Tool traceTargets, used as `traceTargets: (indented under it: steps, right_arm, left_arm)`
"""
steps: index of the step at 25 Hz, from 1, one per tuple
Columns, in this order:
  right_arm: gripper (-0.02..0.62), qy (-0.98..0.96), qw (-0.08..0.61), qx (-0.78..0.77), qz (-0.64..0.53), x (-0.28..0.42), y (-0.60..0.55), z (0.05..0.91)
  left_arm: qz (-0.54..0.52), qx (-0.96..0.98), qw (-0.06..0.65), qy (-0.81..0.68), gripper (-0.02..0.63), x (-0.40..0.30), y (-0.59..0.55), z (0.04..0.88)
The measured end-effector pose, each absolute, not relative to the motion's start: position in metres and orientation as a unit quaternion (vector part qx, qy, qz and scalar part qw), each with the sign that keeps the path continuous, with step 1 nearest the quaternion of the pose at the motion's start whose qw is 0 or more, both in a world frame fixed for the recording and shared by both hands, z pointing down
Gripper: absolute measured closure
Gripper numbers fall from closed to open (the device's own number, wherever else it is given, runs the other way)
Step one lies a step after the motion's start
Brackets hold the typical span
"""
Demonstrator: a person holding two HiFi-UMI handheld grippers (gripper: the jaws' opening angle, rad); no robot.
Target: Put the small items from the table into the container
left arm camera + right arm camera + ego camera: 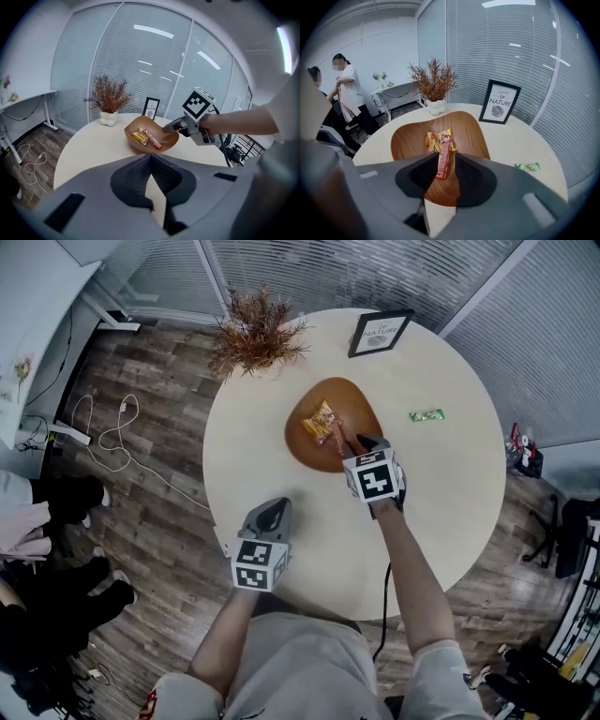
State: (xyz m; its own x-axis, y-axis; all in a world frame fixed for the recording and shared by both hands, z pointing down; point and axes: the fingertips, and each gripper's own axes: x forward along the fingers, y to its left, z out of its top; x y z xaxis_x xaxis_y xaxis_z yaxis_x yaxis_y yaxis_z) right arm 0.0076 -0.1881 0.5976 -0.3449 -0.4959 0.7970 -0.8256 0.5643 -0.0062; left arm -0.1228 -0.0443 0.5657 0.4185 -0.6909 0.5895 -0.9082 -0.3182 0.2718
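Observation:
A brown wooden bowl [305,448] sits mid-table with a yellow snack pack [320,421] lying inside. My right gripper [361,442] hovers at the bowl's near right rim, shut on one end of a red snack stick [443,157]; the stick's far end reaches over the yellow pack [432,140]. From the left gripper view the red stick [153,140] slants down into the bowl [133,144] beside the right gripper [167,127]. A green candy wrapper [427,415] lies on the table right of the bowl. My left gripper [274,510] stays near the table's front edge, shut and holding nothing.
A dried plant in a white vase [255,334] and a framed sign [380,332] stand at the table's far side. The round table [441,512] drops to wood floor all round. People stand by a desk at far left [344,89].

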Motion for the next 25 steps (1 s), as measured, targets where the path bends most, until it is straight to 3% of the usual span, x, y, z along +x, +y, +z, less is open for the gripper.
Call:
traceTargets:
  steps: [2, 5, 7, 13, 25]
  right_arm:
    - [0.492, -0.794, 0.383, 0.425, 0.203, 0.012, -0.186, 0.590]
    - [0.572, -0.798, 0.360, 0.441, 0.199, 0.022, -0.177, 0.574]
    - [0.592, -0.802, 0.336, 0.452, 0.199, 0.031, -0.167, 0.563]
    - [0.594, -0.800, 0.270, 0.491, 0.214, 0.068, -0.111, 0.550]
    - [0.594, -0.770, 0.262, 0.514, 0.272, 0.143, -0.017, 0.594]
  left_arm:
    - [0.185, 0.792, 0.289, -0.504, 0.601, -0.119, -0.047, 0.564]
    - [0.175, 0.799, 0.291, -0.496, 0.601, -0.108, -0.051, 0.558]
    - [0.170, 0.804, 0.291, -0.490, 0.601, -0.099, -0.053, 0.554]
    - [0.172, 0.824, 0.276, -0.463, 0.601, -0.059, -0.051, 0.549]
    - [0.203, 0.850, 0.257, -0.413, 0.601, 0.032, -0.024, 0.555]
